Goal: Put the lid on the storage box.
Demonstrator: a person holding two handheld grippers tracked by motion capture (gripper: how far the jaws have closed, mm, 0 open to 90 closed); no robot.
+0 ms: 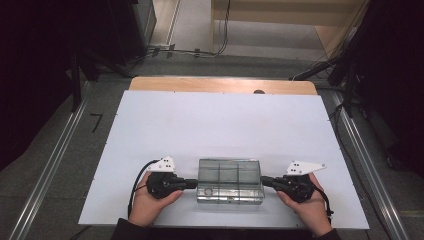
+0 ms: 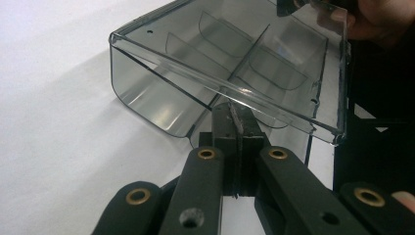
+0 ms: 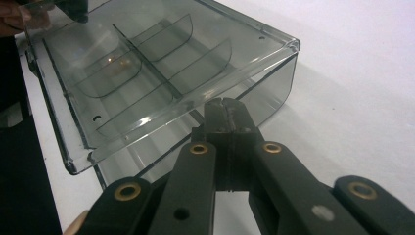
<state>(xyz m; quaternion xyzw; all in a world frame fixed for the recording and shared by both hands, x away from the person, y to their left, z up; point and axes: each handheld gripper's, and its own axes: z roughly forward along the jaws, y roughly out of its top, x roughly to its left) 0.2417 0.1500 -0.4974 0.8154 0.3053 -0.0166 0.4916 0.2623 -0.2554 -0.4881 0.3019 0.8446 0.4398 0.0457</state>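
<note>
With both tongs clamped, I hold the clear box between them.
My left gripper (image 1: 191, 183) pinches the left rim of the clear compartment box (image 1: 230, 175), my right gripper (image 1: 266, 181) the opposite rim; both hands lie low and level, knuckles outward, on the white table (image 1: 210, 125), jaws pointing inward at each other.
</note>
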